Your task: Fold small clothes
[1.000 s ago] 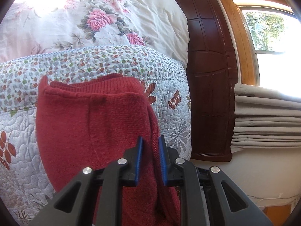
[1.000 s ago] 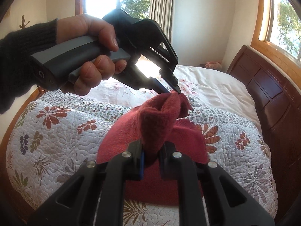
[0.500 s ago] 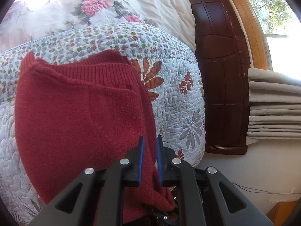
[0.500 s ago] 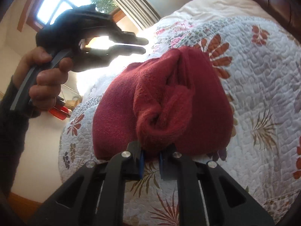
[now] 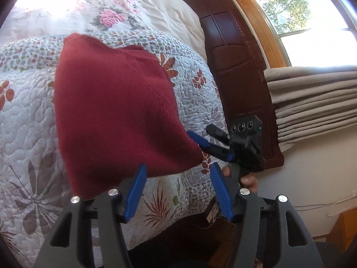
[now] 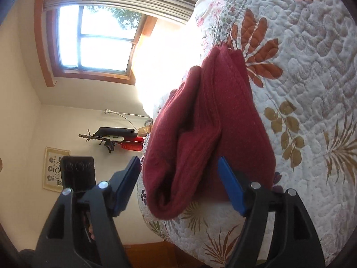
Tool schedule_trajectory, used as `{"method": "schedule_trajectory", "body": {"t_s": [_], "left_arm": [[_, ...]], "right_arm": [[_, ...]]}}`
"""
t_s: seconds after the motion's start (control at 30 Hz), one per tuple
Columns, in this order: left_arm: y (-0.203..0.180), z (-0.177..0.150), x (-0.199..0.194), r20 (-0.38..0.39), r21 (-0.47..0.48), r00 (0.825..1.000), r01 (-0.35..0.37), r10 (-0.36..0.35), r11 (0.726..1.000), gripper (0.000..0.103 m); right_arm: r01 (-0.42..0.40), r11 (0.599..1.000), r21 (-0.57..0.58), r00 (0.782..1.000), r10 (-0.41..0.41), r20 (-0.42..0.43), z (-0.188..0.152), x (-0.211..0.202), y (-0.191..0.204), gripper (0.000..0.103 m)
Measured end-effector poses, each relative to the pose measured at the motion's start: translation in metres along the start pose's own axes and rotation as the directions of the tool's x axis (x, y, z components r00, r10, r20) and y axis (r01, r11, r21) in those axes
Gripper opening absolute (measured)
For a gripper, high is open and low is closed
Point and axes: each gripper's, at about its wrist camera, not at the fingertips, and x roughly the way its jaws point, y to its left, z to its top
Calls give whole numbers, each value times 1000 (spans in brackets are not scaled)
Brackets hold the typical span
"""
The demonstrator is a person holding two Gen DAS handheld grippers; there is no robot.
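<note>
A dark red knitted garment lies folded on the quilted bedspread, near the bed's edge. My left gripper is open, its blue pads just short of the garment's near edge, holding nothing. The right gripper shows in the left wrist view at the garment's right corner, held by a hand. In the right wrist view the red garment shows stacked layers, and my right gripper stands open with the folded edge between its spread pads.
A dark wooden headboard stands beside the bed, with a window and beige curtain beyond. A floral duvet lies behind the quilt. The other window and a coat rack are across the room.
Both grippers have opened and let go of the red garment, which now lies folded flat on the quilt. Both have drawn back toward the bed's edge.
</note>
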Motion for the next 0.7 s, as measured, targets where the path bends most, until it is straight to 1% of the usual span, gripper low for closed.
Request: {"method": "schedule_trajectory", "body": {"t_s": [0.1, 0.17, 0.23, 0.3, 0.37, 0.4, 0.43, 0.47, 0.53, 0.6, 0.63, 0.7], "left_arm": [[9, -26, 4, 40, -50, 996, 79, -77, 996, 63], [16, -40, 10, 63, -89, 992, 117, -111, 989, 64], [24, -49, 15, 76, -126, 989, 133, -124, 983, 64], [31, -56, 18, 86, -155, 989, 133, -120, 979, 64], [36, -60, 20, 98, -180, 988, 134, -117, 975, 65], [39, -62, 20, 103, -192, 988, 133, -114, 972, 65], [41, -63, 21, 104, -201, 988, 131, -112, 971, 65], [42, -64, 21, 106, -207, 988, 130, -110, 970, 65], [43, -67, 23, 106, -215, 988, 131, -110, 968, 65], [43, -67, 24, 103, -219, 989, 131, -111, 967, 65], [41, -68, 25, 101, -218, 989, 128, -109, 967, 65], [37, -69, 23, 96, -207, 990, 117, -99, 971, 65]], "right_arm": [[3, 1000, -7, 998, -4, -56, 43, 23, 2, 73], [36, 999, -20, 997, -37, -74, 67, 41, 4, 73], [69, 997, -32, 992, -72, -107, 84, 59, 5, 73], [120, 991, -64, 983, -128, -130, 94, 76, 9, 73], [116, 990, -76, 982, -126, -143, 100, 88, 12, 72], [112, 991, -77, 981, -122, -148, 102, 94, 16, 69], [104, 991, -80, 982, -115, -151, 106, 97, 19, 61], [99, 991, -88, 981, -112, -156, 108, 100, 22, 43], [122, 987, -109, 978, -138, -156, 111, 101, 29, 15], [124, 978, -166, 980, -147, -133, 119, 94, 46, 14], [123, 971, -205, 982, -148, -116, 123, 92, 62, 14], [99, 965, -242, 989, -122, -79, 129, 78, 76, 13]]}}
